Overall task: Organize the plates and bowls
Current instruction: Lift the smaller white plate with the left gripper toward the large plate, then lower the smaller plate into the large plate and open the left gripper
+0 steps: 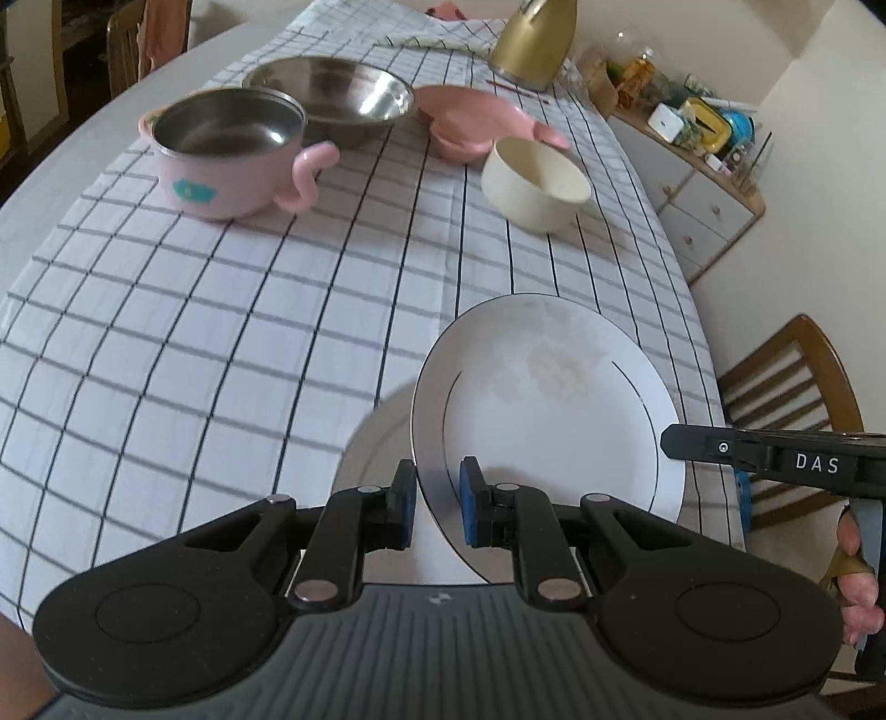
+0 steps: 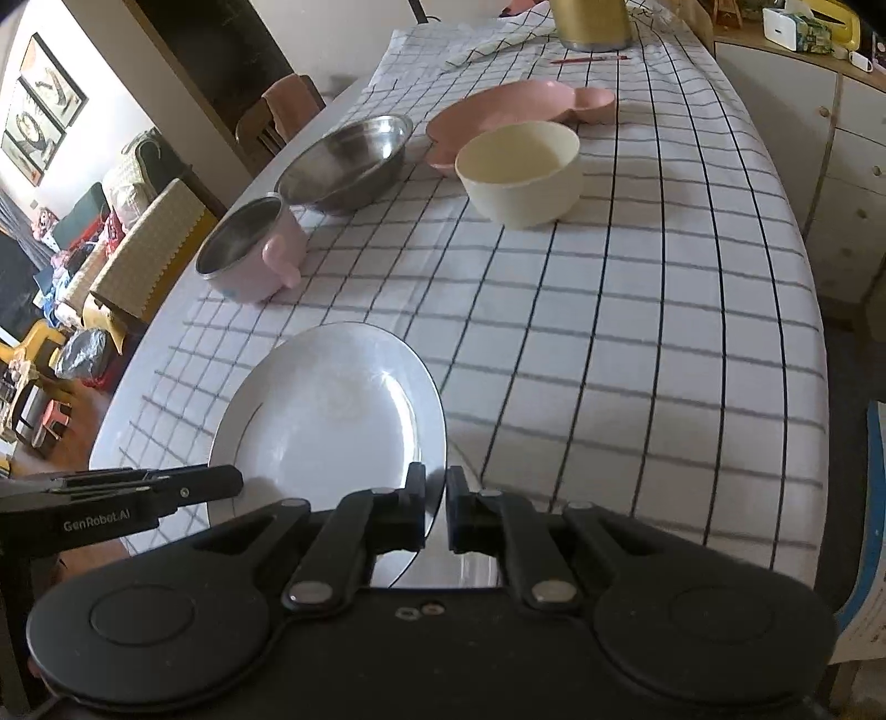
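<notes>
A white plate (image 1: 554, 410) with a thin dark rim line is held tilted above the checked tablecloth. My left gripper (image 1: 437, 498) is shut on its near left rim. My right gripper (image 2: 436, 512) is shut on the opposite rim of the same plate (image 2: 332, 421). Further back stand a pink steel-lined cup (image 1: 227, 160) with a handle, a steel bowl (image 1: 338, 97), a pink dish (image 1: 470, 119) and a cream bowl (image 1: 534, 185). The right wrist view shows them too: cup (image 2: 249, 252), steel bowl (image 2: 346, 163), pink dish (image 2: 515, 108), cream bowl (image 2: 523, 171).
A gold kettle (image 1: 534, 44) stands at the table's far end beside a folded cloth. A sideboard (image 1: 698, 183) with clutter runs along the right. Wooden chairs stand at the right (image 1: 792, 399) and far left. A red pencil (image 2: 590, 58) lies near the kettle.
</notes>
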`<state>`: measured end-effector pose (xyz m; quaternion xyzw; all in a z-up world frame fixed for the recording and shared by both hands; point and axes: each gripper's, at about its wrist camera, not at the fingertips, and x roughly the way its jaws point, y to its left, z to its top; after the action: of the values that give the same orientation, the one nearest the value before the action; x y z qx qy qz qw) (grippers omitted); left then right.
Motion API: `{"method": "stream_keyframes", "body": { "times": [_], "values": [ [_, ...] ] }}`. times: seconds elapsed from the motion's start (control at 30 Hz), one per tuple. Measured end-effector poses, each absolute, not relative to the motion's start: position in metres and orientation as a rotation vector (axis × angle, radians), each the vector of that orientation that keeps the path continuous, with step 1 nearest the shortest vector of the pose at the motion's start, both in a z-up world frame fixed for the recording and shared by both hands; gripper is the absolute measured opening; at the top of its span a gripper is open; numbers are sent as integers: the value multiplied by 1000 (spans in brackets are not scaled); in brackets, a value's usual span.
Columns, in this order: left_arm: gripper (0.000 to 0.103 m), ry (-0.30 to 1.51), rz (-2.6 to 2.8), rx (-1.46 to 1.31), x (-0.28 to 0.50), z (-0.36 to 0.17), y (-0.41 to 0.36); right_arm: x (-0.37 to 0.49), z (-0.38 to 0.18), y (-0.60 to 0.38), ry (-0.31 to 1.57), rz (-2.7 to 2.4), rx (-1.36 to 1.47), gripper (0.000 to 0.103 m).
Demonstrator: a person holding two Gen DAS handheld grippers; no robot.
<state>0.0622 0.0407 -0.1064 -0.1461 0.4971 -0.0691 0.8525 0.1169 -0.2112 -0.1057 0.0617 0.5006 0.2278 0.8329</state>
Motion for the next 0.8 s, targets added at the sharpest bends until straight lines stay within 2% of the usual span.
{"method": "stream_keyframes", "body": {
  "times": [0.8],
  "values": [
    [15, 1146, -131, -255, 41, -143, 37, 93, -155, -206, 1190, 461, 118, 8]
  ]
}}
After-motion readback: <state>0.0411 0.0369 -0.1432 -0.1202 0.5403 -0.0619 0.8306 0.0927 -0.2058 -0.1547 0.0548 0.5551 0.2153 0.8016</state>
